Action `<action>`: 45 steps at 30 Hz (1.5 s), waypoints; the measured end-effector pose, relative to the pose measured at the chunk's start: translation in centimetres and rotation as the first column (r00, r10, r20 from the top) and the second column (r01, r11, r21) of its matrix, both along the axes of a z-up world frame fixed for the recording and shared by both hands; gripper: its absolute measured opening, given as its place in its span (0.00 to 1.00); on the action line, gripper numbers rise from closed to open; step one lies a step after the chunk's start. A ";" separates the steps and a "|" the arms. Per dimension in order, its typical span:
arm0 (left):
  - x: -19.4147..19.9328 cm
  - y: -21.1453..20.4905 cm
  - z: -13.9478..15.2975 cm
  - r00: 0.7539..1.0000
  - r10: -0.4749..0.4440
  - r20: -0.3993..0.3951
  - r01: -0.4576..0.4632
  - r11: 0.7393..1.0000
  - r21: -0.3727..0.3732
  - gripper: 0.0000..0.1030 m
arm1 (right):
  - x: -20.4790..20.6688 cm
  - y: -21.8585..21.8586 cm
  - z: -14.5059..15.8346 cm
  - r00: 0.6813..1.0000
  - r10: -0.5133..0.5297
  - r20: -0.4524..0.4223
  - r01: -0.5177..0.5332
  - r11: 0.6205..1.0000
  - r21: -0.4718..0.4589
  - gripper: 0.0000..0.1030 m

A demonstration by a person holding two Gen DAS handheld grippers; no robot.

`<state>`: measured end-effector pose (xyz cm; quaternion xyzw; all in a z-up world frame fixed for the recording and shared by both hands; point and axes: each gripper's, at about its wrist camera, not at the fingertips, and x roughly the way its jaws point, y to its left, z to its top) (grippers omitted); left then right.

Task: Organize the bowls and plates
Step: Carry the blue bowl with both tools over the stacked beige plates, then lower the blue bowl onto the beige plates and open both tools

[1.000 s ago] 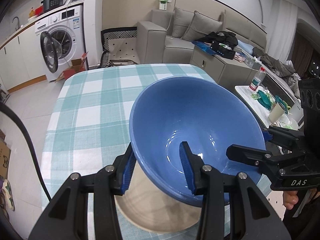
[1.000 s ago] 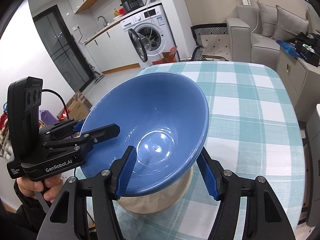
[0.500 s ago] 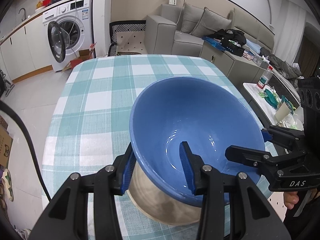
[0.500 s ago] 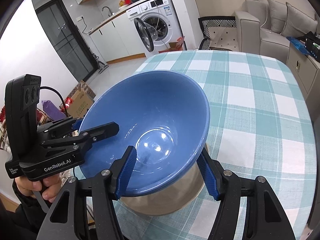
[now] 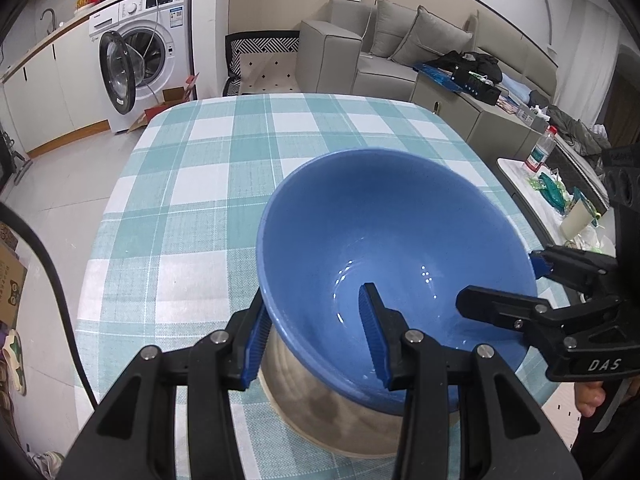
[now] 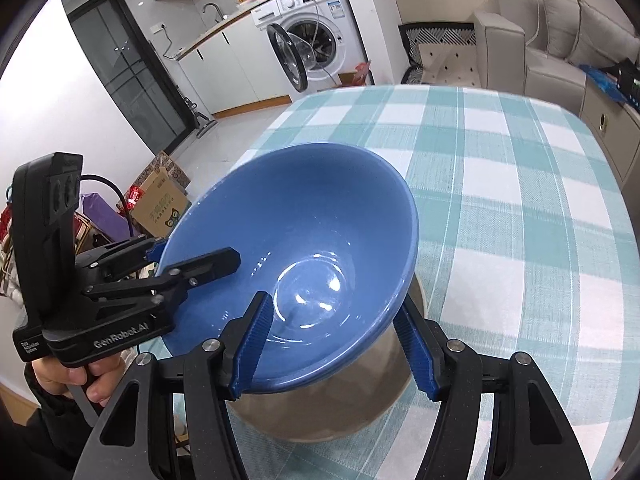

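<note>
- Checked teal-and-white cloth covers the table (image 5: 192,184) under my cameras, with a living room and laundry corner behind it.
- My left gripper (image 5: 316,332) straddles the rim of the blue bowl (image 5: 384,240) at about 7 o'clock in the left wrist view: one blue pad sits outside the wall, the other inside, and both press on it, so I read this as a narrow clamp on the bowl.
- My right gripper (image 6: 340,344) straddles the opposite rim, at about 5 o'clock in the right wrist view; one pad lies inside the bowl, the other against the outer wall. It stands wider than the left, and it too looks closed on the bowl wall.
- From the left camera I see the right gripper (image 5: 532,300) coming in at 3 o'clock, a hand (image 5: 588,396) under it; from the right camera the left gripper (image 6: 192,260) reaches in at 9 o'clock, with its hand (image 6: 80,376) below.
- Tilted slightly, the blue bowl sits in the mouth of a beige bowl (image 6: 320,412), which rests on the cloth near the table's near edge; whether the two touch all round I cannot tell.
- Farther out, a washing machine (image 5: 144,52) stands at 11 o'clock with its door open, and a grey sofa (image 5: 392,48) at 1 o'clock.
- Cardboard boxes (image 6: 160,196) sit on the floor at 9 o'clock in the right view.
</note>
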<state>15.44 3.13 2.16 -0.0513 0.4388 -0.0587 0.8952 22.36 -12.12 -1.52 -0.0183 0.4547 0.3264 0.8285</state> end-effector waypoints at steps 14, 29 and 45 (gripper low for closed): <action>-0.3 0.7 -0.4 1.000 -0.006 0.008 0.007 0.999 -0.042 0.50 | -0.1 -0.1 0.1 1.000 0.012 0.014 -0.012 1.000 0.015 0.63; -4.5 2.3 2.7 0.973 0.025 0.231 -0.023 1.000 -0.014 0.99 | -2.3 -2.4 1.3 0.991 -0.013 0.131 0.006 0.998 0.057 0.96; -9.1 2.1 0.5 0.930 0.065 0.362 -0.082 0.996 0.033 1.00 | -7.4 -5.0 0.7 0.949 -0.069 0.307 0.019 0.987 0.161 1.00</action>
